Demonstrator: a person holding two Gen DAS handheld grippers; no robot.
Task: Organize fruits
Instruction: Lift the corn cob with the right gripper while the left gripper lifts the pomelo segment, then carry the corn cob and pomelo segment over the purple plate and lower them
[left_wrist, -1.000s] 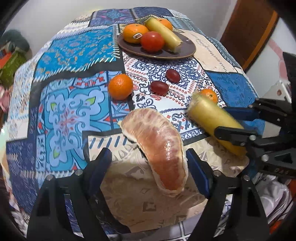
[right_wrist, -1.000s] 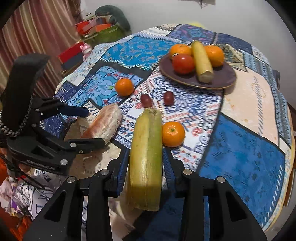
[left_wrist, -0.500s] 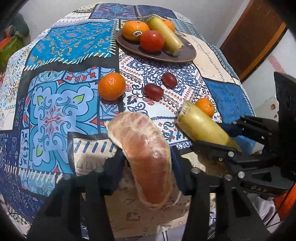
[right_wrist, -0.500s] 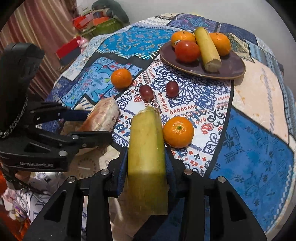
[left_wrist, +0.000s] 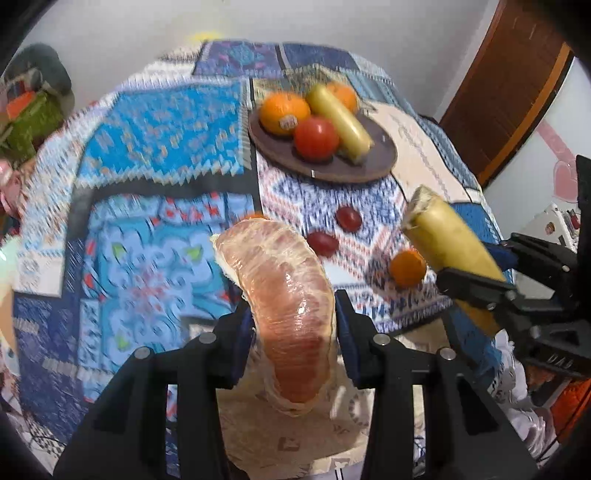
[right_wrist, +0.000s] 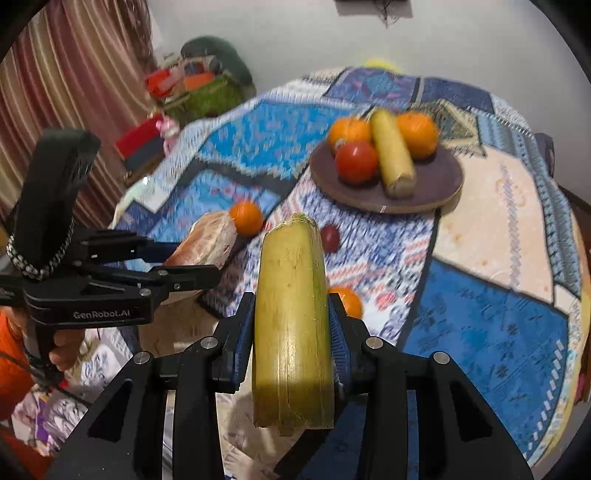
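Left gripper (left_wrist: 295, 321), jaws just closed, clamps the pomelo wedge (left_wrist: 280, 291); right gripper (right_wrist: 291, 336) pinches the cane (right_wrist: 291, 325). Both seem lifted clear of the table (right_wrist: 498, 314), probably bound for the plate (right_wrist: 443, 188) with the other fruit.

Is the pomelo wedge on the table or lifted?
Lifted: the left gripper is shut on the pomelo wedge, which hangs clear above the tablecloth.

Soft, even indoor light — bright enough for full colour. Motion blur smears the patterned blue patchwork tablecloth (left_wrist: 155, 155) in both views; the plastic-wrapped pink pomelo segment (left_wrist: 288, 295) shows small glare spots. Fisheye bending curves the edges — corners fall black.
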